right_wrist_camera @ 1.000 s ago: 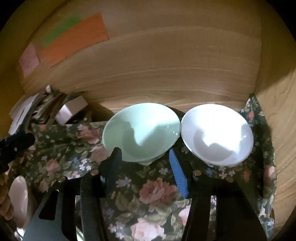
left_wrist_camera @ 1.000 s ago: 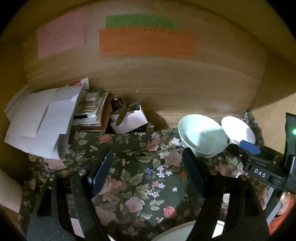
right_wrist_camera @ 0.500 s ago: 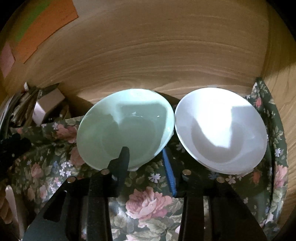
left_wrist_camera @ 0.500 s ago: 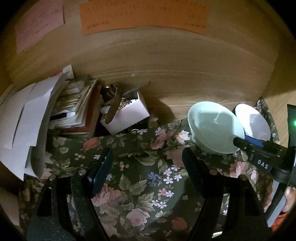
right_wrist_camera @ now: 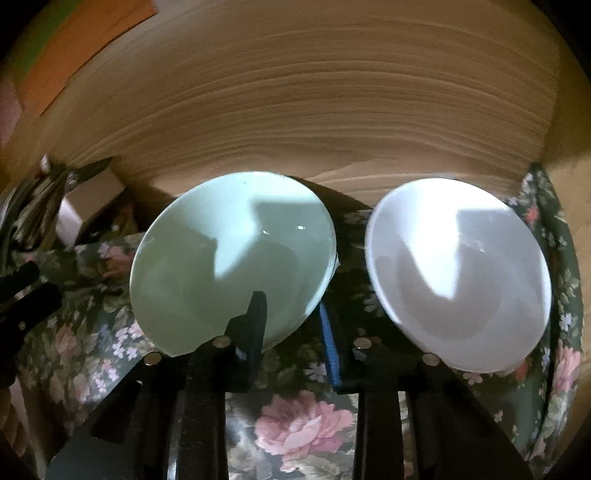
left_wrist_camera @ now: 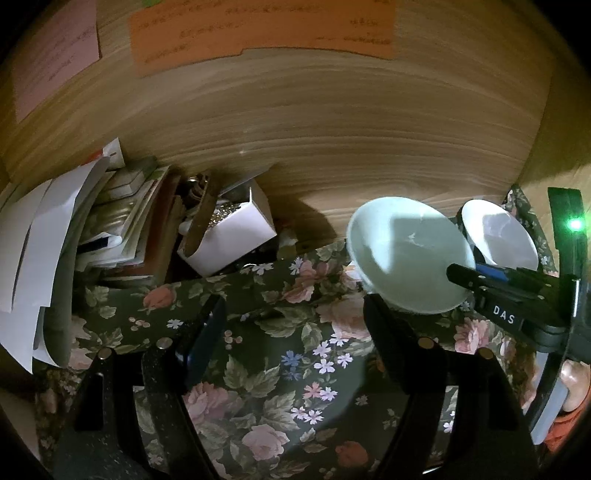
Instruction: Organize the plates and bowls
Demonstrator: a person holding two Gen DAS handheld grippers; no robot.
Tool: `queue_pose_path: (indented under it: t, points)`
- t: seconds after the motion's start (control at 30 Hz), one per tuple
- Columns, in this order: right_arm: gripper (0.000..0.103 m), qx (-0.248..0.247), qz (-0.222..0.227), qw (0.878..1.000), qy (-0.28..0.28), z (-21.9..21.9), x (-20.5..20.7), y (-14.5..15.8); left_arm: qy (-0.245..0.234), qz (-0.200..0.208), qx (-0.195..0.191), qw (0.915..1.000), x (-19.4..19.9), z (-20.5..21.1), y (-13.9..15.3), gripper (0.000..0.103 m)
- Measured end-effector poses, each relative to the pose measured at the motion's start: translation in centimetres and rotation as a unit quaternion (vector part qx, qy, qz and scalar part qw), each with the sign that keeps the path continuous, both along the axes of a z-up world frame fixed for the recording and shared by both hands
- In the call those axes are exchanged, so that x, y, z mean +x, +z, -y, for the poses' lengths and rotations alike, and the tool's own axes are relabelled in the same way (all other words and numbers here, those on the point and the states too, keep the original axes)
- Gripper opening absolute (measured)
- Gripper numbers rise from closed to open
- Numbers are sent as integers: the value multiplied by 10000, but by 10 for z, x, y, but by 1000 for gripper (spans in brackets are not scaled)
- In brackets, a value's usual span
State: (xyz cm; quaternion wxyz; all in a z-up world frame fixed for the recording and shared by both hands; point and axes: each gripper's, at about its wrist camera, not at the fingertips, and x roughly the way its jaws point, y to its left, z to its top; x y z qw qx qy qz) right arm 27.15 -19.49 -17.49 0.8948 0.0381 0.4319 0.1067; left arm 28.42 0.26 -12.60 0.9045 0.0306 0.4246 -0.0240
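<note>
A pale green bowl (right_wrist_camera: 232,258) and a white bowl (right_wrist_camera: 458,280) sit side by side on a dark floral cloth (right_wrist_camera: 303,424) against a wooden wall. My right gripper (right_wrist_camera: 291,325) is shut on the green bowl's near rim, with one finger inside it and the blue-padded finger outside. The green bowl is tilted and stands a little apart from the white one. In the left wrist view the green bowl (left_wrist_camera: 406,258) and white bowl (left_wrist_camera: 498,236) lie far right, with the right gripper (left_wrist_camera: 480,275) on the green one. My left gripper (left_wrist_camera: 291,332) hovers open over the cloth (left_wrist_camera: 258,369).
A leaning stack of papers and envelopes (left_wrist_camera: 55,258) fills the back left corner. Beside it is a white box (left_wrist_camera: 229,236) holding utensils. The wooden wall (left_wrist_camera: 332,129) with an orange note (left_wrist_camera: 258,29) closes the back. A hand (left_wrist_camera: 572,384) shows at far right.
My right gripper moved in over the green bowl's rim and its fingers narrowed onto it; the bowl tilted and shifted left, away from the white bowl. The left gripper moved forward, still open.
</note>
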Motion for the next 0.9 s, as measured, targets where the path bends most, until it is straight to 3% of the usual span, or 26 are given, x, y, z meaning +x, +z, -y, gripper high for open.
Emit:
queue_pose_path:
  t: [0.17,0.5,0.77,0.9]
  points:
    - [24,-148,86,9992,374,-14,-10,6,55,-161,-12,9999,7,-1,-10,76]
    - [24,166,-177,9948,994,-27,-30,11,213,-482,-77,9986,19,-9,-27,73]
    - [26,438,-378,9908,1220,-21,-41,11,328,-864,-28,9957,32,-13,-44,61]
    - [26,283,-112,9942,1035,-18,-55,18,301,-982,-41,9947,35,-12,-48,52]
